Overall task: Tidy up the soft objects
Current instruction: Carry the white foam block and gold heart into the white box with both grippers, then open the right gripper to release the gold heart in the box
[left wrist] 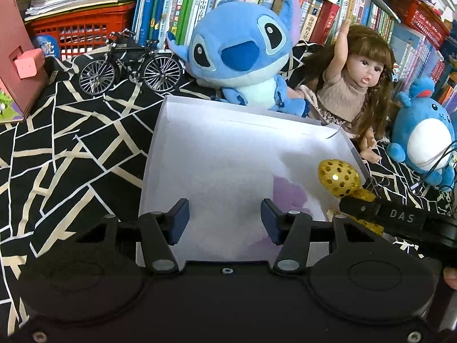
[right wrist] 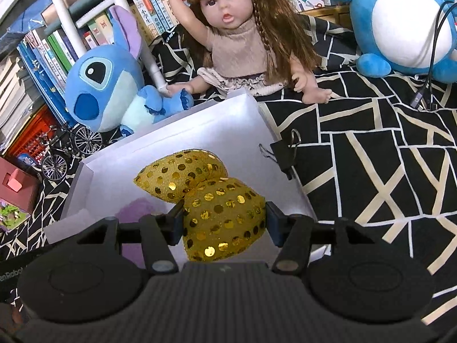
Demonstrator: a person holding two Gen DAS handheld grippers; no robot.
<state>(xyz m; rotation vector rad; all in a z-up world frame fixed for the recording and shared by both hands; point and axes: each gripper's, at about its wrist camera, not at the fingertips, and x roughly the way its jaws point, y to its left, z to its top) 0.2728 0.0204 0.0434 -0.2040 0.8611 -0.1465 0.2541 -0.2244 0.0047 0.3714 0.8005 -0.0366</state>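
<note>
Ahead of my fingers a black cloth with pale lines (right wrist: 371, 171) holds a white box (left wrist: 182, 131), a toy bike (left wrist: 131, 65), a blue plush (left wrist: 242, 48), a doll (right wrist: 242, 37) and a black clip (right wrist: 282, 154).

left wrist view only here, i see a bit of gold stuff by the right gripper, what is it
Observer: A gold sequin bow, two puffy lobes; the right gripper has one lobe between its pads.
Operator: is it over the box
Observer: Yes, over the white box, with the far lobe hanging above its floor.
Operator: anything on the cloth by the box on that side
Observer: A black binder clip lies against the box's right wall.
Operator: cables nearby
Observer: A black cable crosses the round blue plush.
</note>
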